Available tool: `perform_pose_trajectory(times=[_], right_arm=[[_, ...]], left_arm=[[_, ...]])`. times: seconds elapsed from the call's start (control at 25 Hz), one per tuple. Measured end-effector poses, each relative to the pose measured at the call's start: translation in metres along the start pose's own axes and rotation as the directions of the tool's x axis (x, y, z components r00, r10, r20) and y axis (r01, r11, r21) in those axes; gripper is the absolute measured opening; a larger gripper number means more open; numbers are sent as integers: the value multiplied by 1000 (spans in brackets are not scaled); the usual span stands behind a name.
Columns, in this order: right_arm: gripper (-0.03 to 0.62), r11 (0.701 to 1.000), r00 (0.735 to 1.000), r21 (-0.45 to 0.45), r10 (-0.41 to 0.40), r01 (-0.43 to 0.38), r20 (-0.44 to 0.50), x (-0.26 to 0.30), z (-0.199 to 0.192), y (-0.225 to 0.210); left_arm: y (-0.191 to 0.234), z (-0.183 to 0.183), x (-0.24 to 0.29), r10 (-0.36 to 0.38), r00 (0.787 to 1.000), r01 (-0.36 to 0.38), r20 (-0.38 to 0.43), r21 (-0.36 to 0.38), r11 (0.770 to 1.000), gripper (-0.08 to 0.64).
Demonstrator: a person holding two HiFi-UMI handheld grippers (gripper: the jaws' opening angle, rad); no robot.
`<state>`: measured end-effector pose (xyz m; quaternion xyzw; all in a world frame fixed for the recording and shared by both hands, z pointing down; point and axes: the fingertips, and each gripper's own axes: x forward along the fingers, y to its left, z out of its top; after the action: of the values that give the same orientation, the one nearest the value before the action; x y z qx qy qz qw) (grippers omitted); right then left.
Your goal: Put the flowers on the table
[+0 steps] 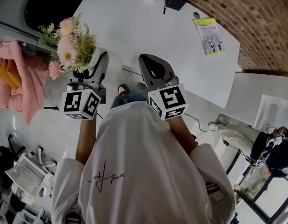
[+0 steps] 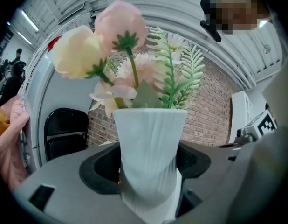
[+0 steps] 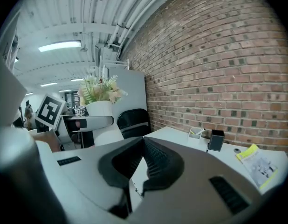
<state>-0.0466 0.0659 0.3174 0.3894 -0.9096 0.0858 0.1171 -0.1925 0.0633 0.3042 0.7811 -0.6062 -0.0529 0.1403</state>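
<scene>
Pink and cream flowers (image 1: 69, 41) stand in a ribbed white vase (image 2: 148, 153), which the left gripper (image 1: 90, 69) clamps between its jaws by the near left edge of the white table (image 1: 134, 22). Further right, the right gripper (image 1: 155, 71) has its jaws pressed together, with nothing between them.

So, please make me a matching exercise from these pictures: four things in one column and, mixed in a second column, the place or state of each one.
Things:
1. white vase
2. right gripper
3. yellow booklet
4. pink cloth

Places or states:
A. lies on the white table
B. shut, with nothing between its jaws
C. draped at the left edge of the head view
D. clamped in the left gripper

Pairs: 1-D, 2-B, 3-A, 4-C
</scene>
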Motion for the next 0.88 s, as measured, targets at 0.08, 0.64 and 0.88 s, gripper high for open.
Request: perform_pose_trajectory(times=[0.08, 0.64, 0.88], right_arm=[[25, 1000, 1000, 2, -5, 5, -10, 5, 2, -1], [25, 1000, 1000, 19, -16, 15, 6, 48, 18, -30], [25, 999, 1000, 53, 7, -8, 19, 66, 28, -46]], left_arm=[[4, 1, 3, -3, 1000, 3, -2, -9, 1000, 342], [26, 17, 58, -24, 1000, 24, -13, 0, 1000, 342], [31, 28, 84, -28, 1000, 28, -10, 26, 999, 342]])
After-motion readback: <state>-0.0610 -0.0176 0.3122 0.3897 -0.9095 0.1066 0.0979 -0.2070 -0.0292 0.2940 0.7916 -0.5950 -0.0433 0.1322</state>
